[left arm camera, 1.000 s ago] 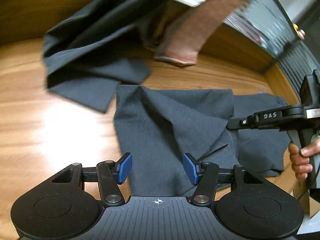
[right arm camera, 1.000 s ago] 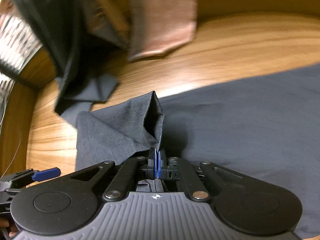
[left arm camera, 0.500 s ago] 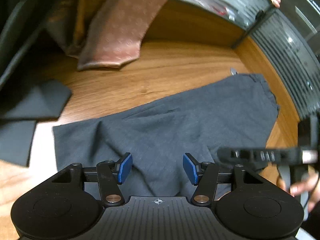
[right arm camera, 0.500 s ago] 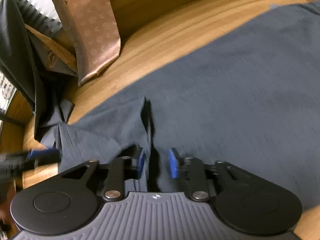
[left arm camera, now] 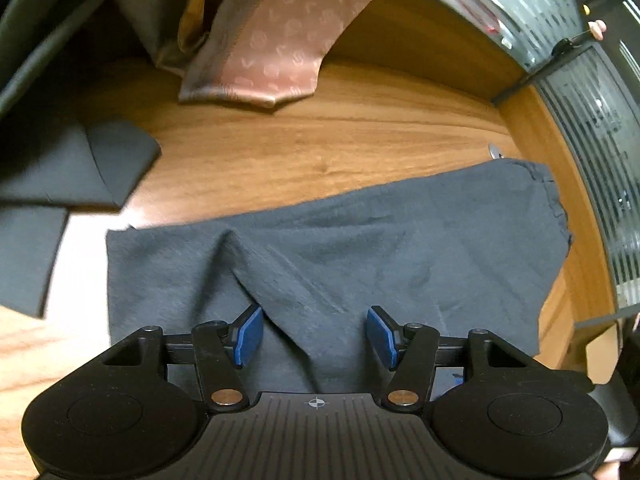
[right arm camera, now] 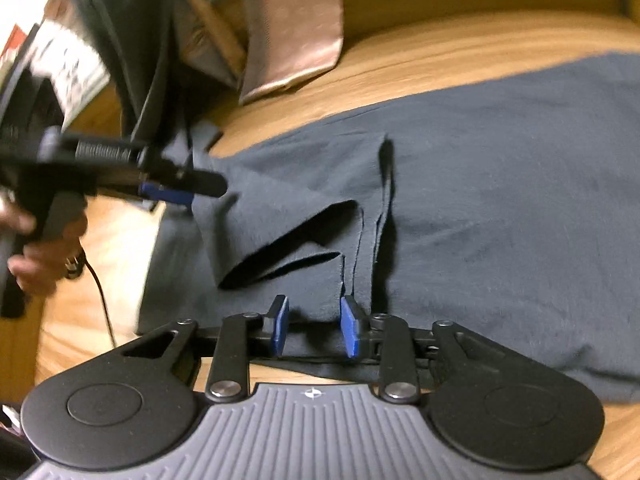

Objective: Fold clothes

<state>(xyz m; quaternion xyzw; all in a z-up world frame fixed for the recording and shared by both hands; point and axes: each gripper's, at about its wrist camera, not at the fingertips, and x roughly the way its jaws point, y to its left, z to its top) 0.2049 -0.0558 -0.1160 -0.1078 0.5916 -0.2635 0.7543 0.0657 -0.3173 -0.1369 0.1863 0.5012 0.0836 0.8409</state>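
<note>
The dark grey garment (left arm camera: 360, 240) is matt woven cloth, soft and creased, lying on a wooden table (left arm camera: 320, 148) with a smooth, slightly glossy grain. Behind the garment hangs a brown patterned scarf (left arm camera: 280, 40) with a silky sheen. The left gripper (left arm camera: 314, 336) is matt black plastic with blue rubbery pads (left arm camera: 250, 334) and shiny metal pivot screws (left arm camera: 227, 397).

Our grippers are black with ribbed grey housings, silver screws, blue-padded fingers (left arm camera: 249, 335); a black cable (right arm camera: 100, 292) trails from one.
</note>
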